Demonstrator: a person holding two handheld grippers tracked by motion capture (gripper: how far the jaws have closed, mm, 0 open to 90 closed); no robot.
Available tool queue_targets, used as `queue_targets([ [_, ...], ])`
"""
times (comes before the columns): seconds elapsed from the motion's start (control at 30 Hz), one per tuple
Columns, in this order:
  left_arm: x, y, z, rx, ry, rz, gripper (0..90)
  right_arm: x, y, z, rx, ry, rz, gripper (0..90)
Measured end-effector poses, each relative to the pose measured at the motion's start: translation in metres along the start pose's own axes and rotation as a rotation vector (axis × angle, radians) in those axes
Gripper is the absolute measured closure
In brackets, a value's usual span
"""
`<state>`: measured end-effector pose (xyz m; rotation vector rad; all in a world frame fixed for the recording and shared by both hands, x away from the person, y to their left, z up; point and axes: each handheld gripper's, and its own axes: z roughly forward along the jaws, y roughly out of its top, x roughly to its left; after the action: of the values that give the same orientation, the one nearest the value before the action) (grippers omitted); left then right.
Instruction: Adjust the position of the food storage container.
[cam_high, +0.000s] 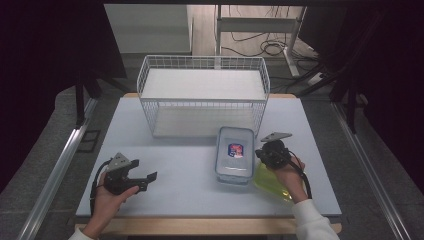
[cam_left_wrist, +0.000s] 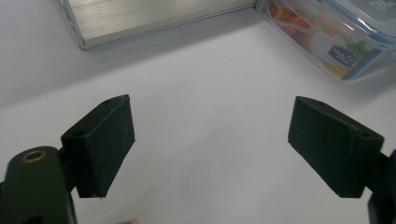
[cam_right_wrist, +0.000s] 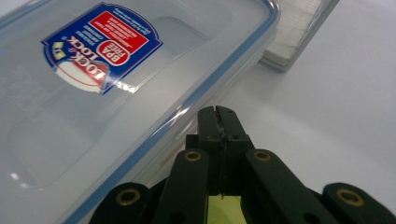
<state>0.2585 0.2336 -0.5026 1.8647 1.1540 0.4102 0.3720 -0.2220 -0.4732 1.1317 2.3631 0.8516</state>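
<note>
A clear plastic food container (cam_high: 234, 155) with a blue-rimmed lid and a red and blue label lies on the table in front of the basket. My right gripper (cam_high: 267, 152) sits against its right side. In the right gripper view its jaws (cam_right_wrist: 217, 112) are pressed together beside the lid's edge (cam_right_wrist: 201, 88), with nothing visible between the tips. A translucent yellow-green thing (cam_high: 270, 182) lies under the right hand and peeks out below the jaw arms (cam_right_wrist: 224, 207). My left gripper (cam_high: 145, 177) rests at the table's front left, open and empty (cam_left_wrist: 210, 135), pointing towards the container (cam_left_wrist: 336, 37).
A white wire basket (cam_high: 202, 62) with a pale floor stands at the back middle of the light table (cam_high: 185, 170). Its base shows in the left gripper view (cam_left_wrist: 140, 18) and a corner in the right gripper view (cam_right_wrist: 299, 37). Cables and a desk frame lie on the floor behind.
</note>
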Motion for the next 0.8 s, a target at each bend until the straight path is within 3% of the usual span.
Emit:
queue_targets([
  [0.13, 0.0, 0.0, 0.001, 0.003, -0.002, -0.004, 14.7, 0.0, 0.003, 0.0, 0.007, -0.004, -0.035, 89.3],
  [0.43, 0.0, 0.002, 0.006, 0.013, -0.013, -0.002, 14.6, 0.0, 0.004, 0.0, 0.015, 0.032, -0.044, 89.4],
  [0.8, 0.0, 0.004, 0.008, 0.014, -0.022, 0.002, 14.7, 0.032, 0.009, 0.001, 0.019, 0.091, -0.122, 89.4],
])
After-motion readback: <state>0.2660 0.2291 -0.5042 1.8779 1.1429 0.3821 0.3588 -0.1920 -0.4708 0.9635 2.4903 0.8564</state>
